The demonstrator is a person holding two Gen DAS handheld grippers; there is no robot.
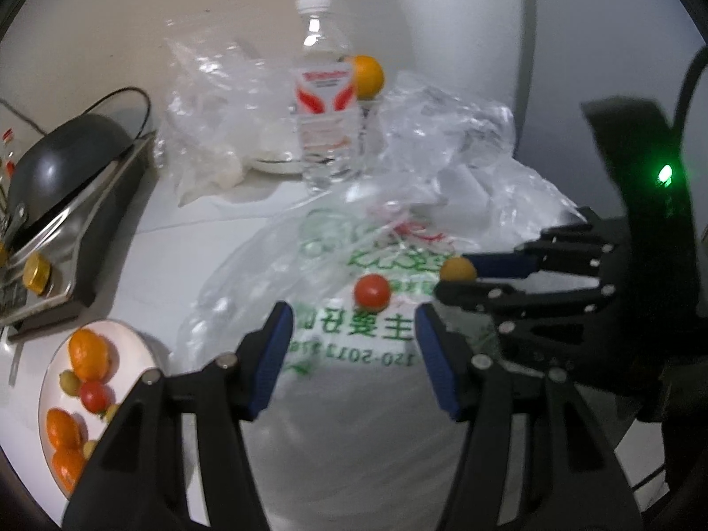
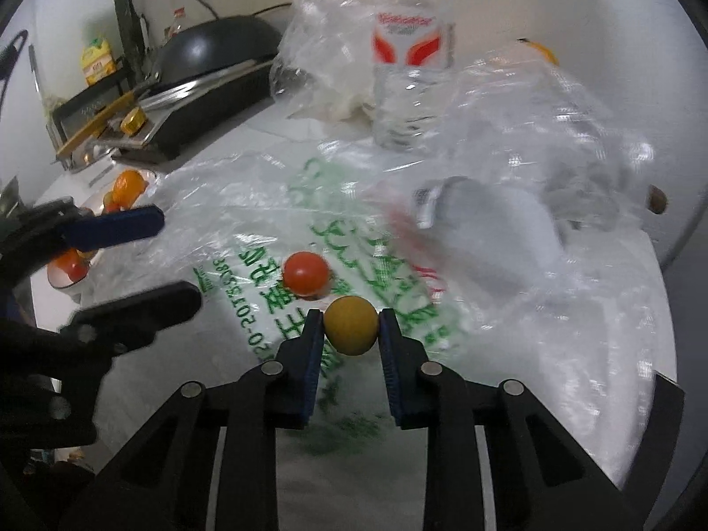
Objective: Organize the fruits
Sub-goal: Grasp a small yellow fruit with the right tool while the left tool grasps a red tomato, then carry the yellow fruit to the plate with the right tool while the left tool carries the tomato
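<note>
My right gripper is shut on a small yellow fruit, pinched between its blue pads just above a white plastic bag with green print. In the left wrist view the same right gripper comes in from the right with the yellow fruit at its tips. A red cherry tomato lies on the bag just beyond it, also seen as the tomato ahead of my left gripper. The left gripper stands open with nothing between its fingers. A white plate at the lower left holds several orange, red and yellow fruits.
A clear water bottle stands at the back with an orange behind it. Crumpled clear plastic bags lie around it. A dark pan sits on a metal stove at the left. Another bag holds a grey object.
</note>
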